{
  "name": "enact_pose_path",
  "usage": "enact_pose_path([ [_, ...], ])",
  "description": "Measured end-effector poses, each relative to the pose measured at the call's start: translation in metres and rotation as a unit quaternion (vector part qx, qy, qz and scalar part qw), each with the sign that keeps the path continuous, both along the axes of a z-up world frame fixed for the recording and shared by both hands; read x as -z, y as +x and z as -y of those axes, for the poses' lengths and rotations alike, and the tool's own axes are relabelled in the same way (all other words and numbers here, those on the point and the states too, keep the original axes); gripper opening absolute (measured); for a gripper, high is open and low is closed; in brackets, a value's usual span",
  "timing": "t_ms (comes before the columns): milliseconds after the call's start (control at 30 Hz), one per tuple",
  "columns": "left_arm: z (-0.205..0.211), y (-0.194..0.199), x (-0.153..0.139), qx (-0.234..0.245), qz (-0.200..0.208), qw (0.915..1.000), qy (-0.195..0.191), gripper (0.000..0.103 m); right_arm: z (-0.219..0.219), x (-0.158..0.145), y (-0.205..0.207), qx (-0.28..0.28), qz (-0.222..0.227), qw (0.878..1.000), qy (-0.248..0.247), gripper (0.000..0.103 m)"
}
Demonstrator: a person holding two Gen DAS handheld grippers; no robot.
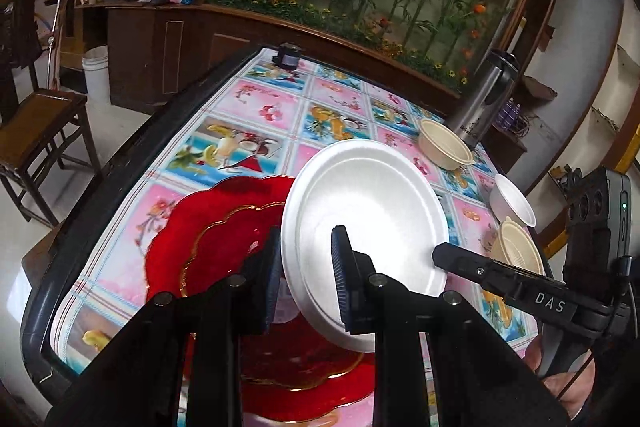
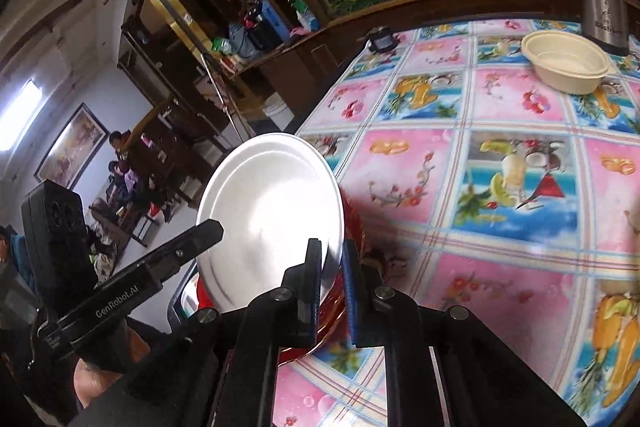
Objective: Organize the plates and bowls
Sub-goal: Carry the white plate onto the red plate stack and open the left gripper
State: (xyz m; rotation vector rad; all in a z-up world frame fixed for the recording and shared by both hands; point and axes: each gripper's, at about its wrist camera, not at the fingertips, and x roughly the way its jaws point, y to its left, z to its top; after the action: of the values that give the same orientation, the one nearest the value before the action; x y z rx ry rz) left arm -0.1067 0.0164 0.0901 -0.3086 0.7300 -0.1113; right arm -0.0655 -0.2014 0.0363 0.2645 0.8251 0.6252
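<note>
Left gripper is shown closed narrowly on the near rim of the white plate, which is held tilted just above the red plate on the patterned tablecloth. The pads of the right gripper are drawn almost together, with another part of the same white plate's rim caught between them. Beyond the red plate and to its right, a beige bowl is set beside a steel flask. Nearer, also right of the red plate, a small white bowl and a second beige bowl are placed close together.
</note>
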Motion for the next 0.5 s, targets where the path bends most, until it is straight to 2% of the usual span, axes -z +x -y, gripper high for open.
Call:
enact_pose_path([
  [500, -0.029, -0.007, 0.042, -0.017, -0.048, 0.9986, -0.010, 0.020, -0.046, 0.030, -0.008, -0.028, -0.035, 0.997, -0.055, 0.013],
])
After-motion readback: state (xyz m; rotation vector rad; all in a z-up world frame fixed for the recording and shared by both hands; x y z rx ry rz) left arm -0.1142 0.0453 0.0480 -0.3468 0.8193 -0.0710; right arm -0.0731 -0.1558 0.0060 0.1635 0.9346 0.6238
